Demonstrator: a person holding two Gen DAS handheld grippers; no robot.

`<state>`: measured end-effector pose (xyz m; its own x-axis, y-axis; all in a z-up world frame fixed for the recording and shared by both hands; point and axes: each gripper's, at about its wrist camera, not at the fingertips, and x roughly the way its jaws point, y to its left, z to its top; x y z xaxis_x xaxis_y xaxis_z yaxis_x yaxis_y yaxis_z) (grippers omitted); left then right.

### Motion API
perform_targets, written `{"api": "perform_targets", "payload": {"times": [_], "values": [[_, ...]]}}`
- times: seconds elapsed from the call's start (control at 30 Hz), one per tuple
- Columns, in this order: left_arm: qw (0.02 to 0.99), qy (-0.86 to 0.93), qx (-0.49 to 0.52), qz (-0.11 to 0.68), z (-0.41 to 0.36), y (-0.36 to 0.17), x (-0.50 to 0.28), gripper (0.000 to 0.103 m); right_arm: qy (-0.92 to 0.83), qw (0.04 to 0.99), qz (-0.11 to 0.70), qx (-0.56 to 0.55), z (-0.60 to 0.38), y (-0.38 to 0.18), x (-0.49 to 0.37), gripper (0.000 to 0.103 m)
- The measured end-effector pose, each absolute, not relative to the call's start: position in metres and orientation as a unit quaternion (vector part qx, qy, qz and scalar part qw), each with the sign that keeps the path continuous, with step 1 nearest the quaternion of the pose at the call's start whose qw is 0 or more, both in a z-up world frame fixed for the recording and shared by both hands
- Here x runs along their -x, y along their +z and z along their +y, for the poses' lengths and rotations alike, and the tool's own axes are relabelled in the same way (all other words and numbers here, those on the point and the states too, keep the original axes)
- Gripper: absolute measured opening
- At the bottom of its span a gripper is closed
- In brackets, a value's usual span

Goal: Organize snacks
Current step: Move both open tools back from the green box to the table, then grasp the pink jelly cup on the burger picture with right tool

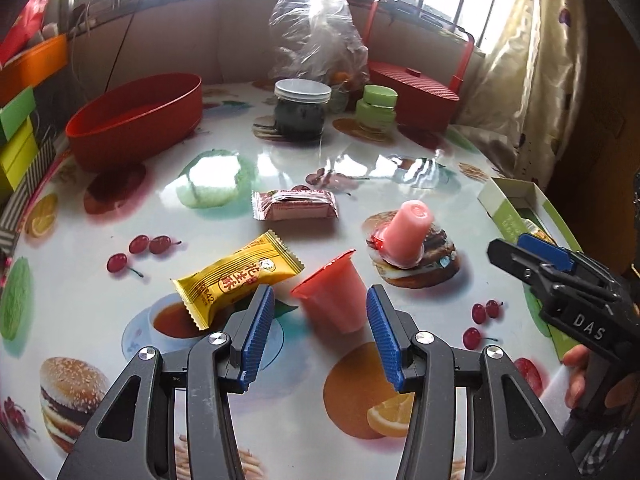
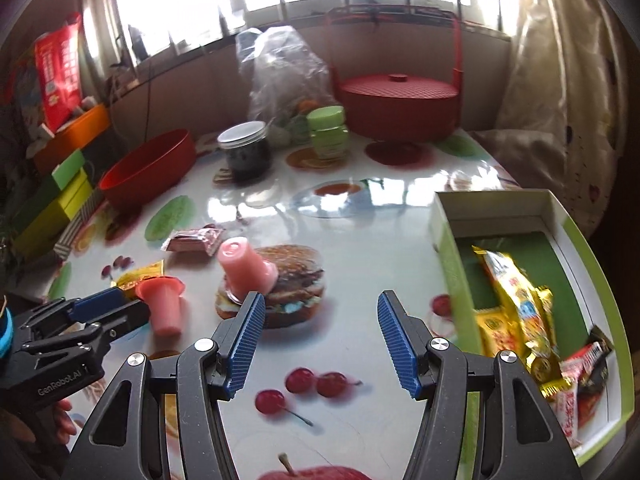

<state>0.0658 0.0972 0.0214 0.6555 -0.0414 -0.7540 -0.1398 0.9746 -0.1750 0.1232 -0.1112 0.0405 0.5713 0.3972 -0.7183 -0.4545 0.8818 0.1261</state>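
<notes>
My left gripper (image 1: 320, 300) is open just over the table. A pink jelly cup (image 1: 332, 296) lies on its side just ahead of its fingertips, with neither pad touching it. Left of it is a yellow snack packet (image 1: 240, 276), and farther back a pink wrapped snack (image 1: 294, 205). A second pink jelly cup (image 1: 408, 232) leans upside down to the right. My right gripper (image 2: 320, 304) is open and empty, with that second cup (image 2: 244, 268) ahead on its left. A green-and-white box (image 2: 496, 200) to its right holds several wrapped snacks (image 2: 516, 300). The left gripper (image 2: 124, 307) shows beside the first cup (image 2: 162, 304).
At the back of the table stand a red bowl (image 1: 136, 120), a dark jar (image 1: 302, 112), a green jar (image 1: 378, 106), a clear plastic bag (image 1: 316, 32) and a lidded red basket (image 1: 412, 84). Green boxes (image 1: 16, 140) are stacked at the left edge. A curtain (image 1: 532, 80) hangs on the right.
</notes>
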Motion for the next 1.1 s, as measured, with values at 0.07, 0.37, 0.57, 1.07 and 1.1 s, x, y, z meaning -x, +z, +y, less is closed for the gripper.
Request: {"api": "perform_targets", "payload": {"times": [0.07,0.37,0.57,1.07,1.1], "values": [[0.901,0.023,0.115,0.418,0.098,0.019,-0.068,0.049,0.252,0.882,0.397,0.041,-0.103,0.039,-0.126,0.059],[0.894,0.019,0.120,0.431,0.094,0.012,-0.079,0.049,0.289,0.871,0.394,0.053,-0.073,0.036,-0.136,0.059],[0.895,0.016,0.125,0.429,0.096,0.010,-0.082,0.050,0.297,0.864,0.404,0.043,-0.066,0.029,-0.147,0.059],[0.891,0.005,0.146,0.430,0.105,0.009,-0.081,0.050,0.304,0.850,0.423,0.077,-0.041,0.009,-0.163,0.059],[0.891,0.005,0.148,0.430,0.105,0.008,-0.081,0.050,0.304,0.849,0.425,0.077,-0.040,0.008,-0.165,0.059]]}}
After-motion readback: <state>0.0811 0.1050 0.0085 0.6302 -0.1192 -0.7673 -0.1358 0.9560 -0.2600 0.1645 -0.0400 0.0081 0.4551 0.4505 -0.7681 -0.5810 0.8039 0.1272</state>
